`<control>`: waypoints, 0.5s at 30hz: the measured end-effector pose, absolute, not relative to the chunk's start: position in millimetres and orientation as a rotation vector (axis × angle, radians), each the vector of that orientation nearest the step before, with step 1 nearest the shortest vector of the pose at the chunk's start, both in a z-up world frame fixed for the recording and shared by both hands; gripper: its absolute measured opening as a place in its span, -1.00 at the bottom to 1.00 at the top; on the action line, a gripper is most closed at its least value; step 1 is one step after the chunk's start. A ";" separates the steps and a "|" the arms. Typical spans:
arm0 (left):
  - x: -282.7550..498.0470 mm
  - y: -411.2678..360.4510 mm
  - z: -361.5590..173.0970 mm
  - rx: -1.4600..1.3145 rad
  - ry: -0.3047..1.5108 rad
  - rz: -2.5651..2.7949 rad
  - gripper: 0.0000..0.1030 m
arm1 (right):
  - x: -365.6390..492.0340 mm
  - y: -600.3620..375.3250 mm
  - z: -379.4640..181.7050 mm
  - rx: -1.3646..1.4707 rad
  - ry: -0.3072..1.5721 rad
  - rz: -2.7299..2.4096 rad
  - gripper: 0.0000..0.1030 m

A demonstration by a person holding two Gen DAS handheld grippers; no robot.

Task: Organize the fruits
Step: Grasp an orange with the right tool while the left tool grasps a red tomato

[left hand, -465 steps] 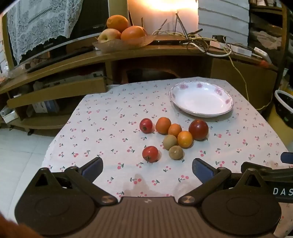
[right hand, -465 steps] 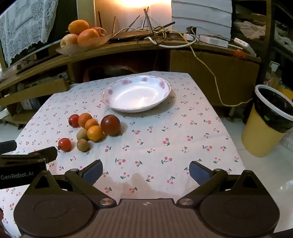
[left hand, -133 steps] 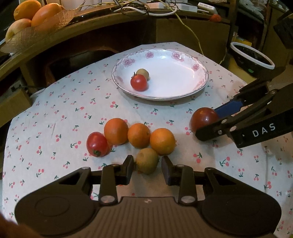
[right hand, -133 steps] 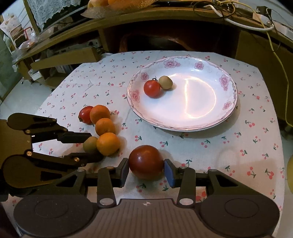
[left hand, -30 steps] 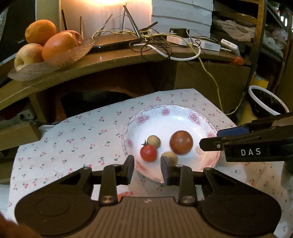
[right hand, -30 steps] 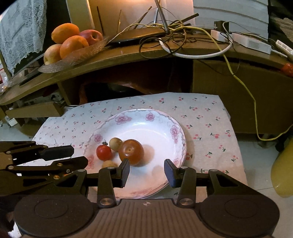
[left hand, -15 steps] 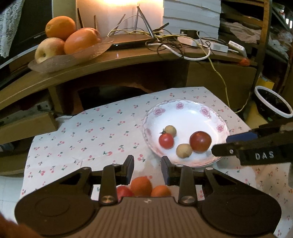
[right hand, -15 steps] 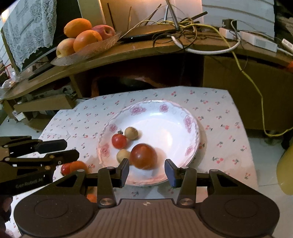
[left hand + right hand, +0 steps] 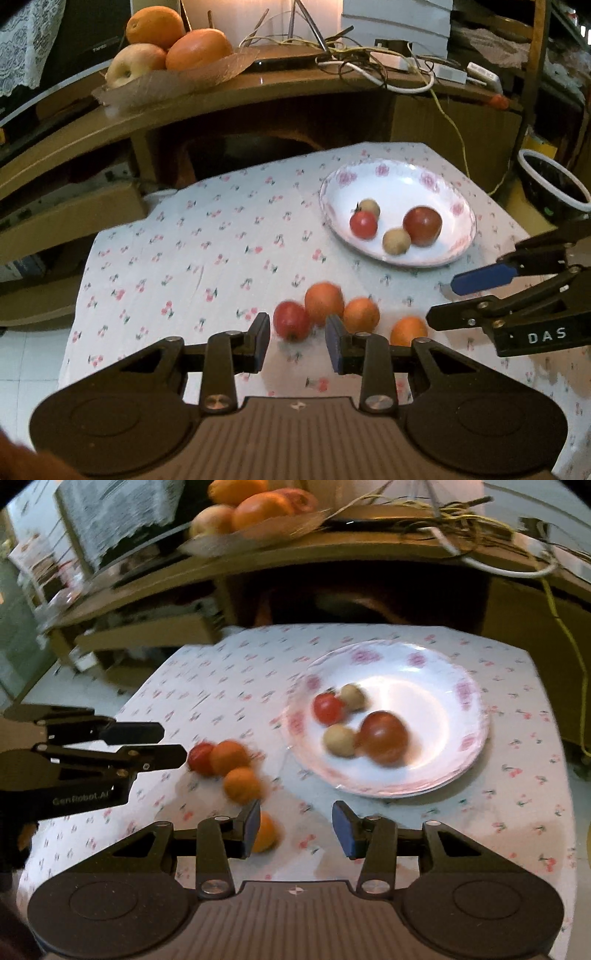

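A white flowered plate (image 9: pixel 458 243) (image 9: pixel 469 716) holds a small red tomato (image 9: pixel 363 224) (image 9: pixel 327 708), two kiwis (image 9: pixel 396 240) (image 9: pixel 339 740) and a big dark red tomato (image 9: pixel 422 225) (image 9: pixel 384 736). On the cloth lie a red tomato (image 9: pixel 291 319) (image 9: pixel 199 757) and three oranges (image 9: pixel 324 302) (image 9: pixel 241 785). My left gripper (image 9: pixel 297 342) is open and empty, just short of the red tomato. My right gripper (image 9: pixel 295 827) is open and empty, with the nearest orange (image 9: pixel 264 833) behind its left finger.
The table wears a cherry-print cloth (image 9: pixel 207 258). Behind it a wooden shelf carries a fruit dish (image 9: pixel 173 77) and tangled cables (image 9: pixel 369 62). A bin (image 9: pixel 554 188) stands at the right. The floor drops off at the left.
Both grippers have pulled back from the plate and swung left toward the fruit on the cloth. Both jaws have opened a little wider. The right wrist view is blurred by motion.
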State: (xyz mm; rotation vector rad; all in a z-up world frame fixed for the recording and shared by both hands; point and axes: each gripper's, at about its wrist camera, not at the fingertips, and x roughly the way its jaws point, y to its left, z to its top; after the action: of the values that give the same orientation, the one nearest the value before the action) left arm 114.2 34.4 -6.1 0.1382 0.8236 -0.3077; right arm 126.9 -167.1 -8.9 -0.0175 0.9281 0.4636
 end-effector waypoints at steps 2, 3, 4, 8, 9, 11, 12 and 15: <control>112.2 36.5 -8.9 0.142 0.830 -0.313 -0.26 | 123.8 -159.6 -12.0 -0.047 0.929 0.485 -0.11; 111.9 37.3 -10.4 0.143 0.834 -0.314 -0.26 | 123.1 -156.2 -13.4 -0.059 0.929 0.492 -0.08; 112.1 38.0 -11.8 0.145 0.838 -0.315 -0.26 | 122.7 -153.1 -15.0 -0.065 0.931 0.500 -0.08; 113.9 37.5 -17.3 0.153 0.847 -0.328 -0.25 | 121.8 -142.0 -20.0 -0.089 0.939 0.531 -0.08; 114.4 36.8 -18.8 0.159 0.848 -0.330 -0.25 | 122.1 -140.0 -21.4 -0.098 0.938 0.535 -0.08; 116.8 34.5 -22.0 0.171 0.848 -0.336 -0.25 | 124.3 -136.2 -25.8 -0.113 0.948 0.536 -0.09; 118.5 34.0 -23.5 0.175 0.849 -0.336 -0.25 | 125.8 -134.2 -28.6 -0.120 0.959 0.537 -0.10; 124.8 30.8 -28.4 0.194 0.842 -0.341 -0.25 | 127.8 -131.6 -33.8 -0.133 0.982 0.539 -0.34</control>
State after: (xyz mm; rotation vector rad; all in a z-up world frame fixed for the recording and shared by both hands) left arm 124.8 30.8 -28.4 0.1938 0.8420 -0.3410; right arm 127.8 -131.6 -33.8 -0.1329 0.9815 0.5390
